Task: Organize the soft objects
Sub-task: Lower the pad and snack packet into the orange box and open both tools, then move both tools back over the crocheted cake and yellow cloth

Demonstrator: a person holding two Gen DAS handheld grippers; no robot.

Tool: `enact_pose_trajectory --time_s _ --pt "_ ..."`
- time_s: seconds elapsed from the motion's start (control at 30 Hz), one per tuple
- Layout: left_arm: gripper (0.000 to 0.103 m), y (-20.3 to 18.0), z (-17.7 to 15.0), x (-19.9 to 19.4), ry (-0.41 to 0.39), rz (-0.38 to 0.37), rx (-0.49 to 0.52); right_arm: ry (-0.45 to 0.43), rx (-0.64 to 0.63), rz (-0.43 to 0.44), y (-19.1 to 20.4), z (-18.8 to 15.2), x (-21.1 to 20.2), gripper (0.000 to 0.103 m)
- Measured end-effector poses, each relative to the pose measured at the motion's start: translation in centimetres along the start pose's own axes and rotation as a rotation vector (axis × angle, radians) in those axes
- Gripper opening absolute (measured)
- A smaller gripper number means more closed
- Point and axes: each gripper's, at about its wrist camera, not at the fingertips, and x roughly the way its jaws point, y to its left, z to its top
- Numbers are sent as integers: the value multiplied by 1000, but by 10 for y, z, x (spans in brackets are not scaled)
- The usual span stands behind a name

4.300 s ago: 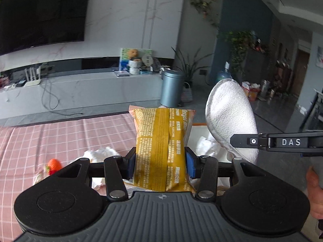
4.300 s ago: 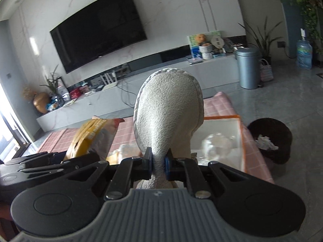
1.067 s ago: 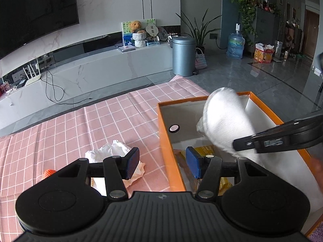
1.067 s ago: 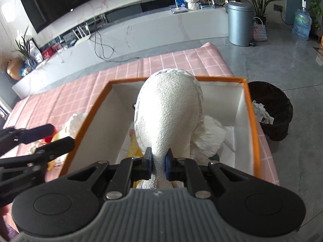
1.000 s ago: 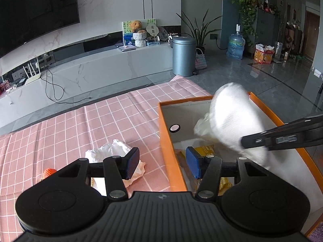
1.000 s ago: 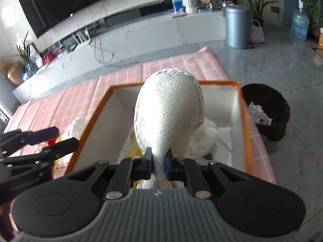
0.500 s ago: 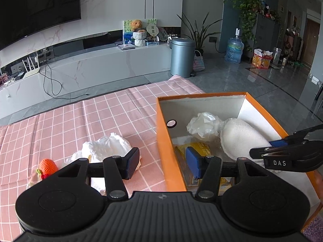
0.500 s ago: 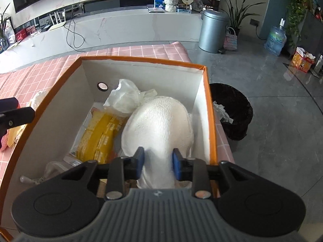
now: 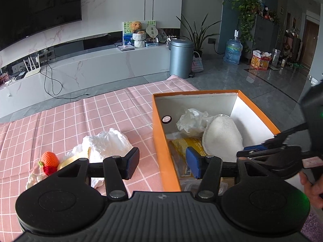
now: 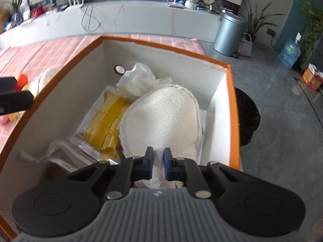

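The white fleece pad (image 10: 161, 119) lies inside the orange box (image 9: 159, 137) at the right edge of the pink checked tabletop (image 9: 80, 121), resting against a yellow snack packet (image 10: 109, 125) and a crumpled plastic bag (image 10: 139, 80). The right claw (image 10: 157, 166) is slightly parted around the pad's near end, no longer pinching it. The left claw (image 9: 162, 162) is wide open and holds nothing, straddling the box's left wall. Outside, near that wall, lie a white plastic bag (image 9: 107, 141) and a crocheted orange fruit (image 9: 49, 159).
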Motion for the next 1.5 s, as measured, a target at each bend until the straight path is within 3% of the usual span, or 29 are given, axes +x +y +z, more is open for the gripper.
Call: enact_pose_trajectory --time_s 0.17,0.33,0.67,0.77,0.97,1.3,1.5 --pt "63 -2 -4 -10 -5 12 -1 4 -40 -24 5 2 -3 10" --pt "63 -2 -8 -26 -28 14 -11 -54 -42 -10 10 -3 -30 11" --pt "64 7 -22 -65 -97 21 -56 -195 -77 45 42 -15 -89 38" --pt "69 13 -32 -79 -124 39 -79 -244 -76 81 55 -21 -106 48" --pt "77 38 -55 -101 -168 84 -185 -358 -60 170 85 -37 -131 56" --pt "78 76 -92 -109 -168 147 -318 -472 -88 250 137 -59 -133 78" --pt "78 93 -107 -103 -140 143 -350 -452 -156 253 158 -56 -121 79"
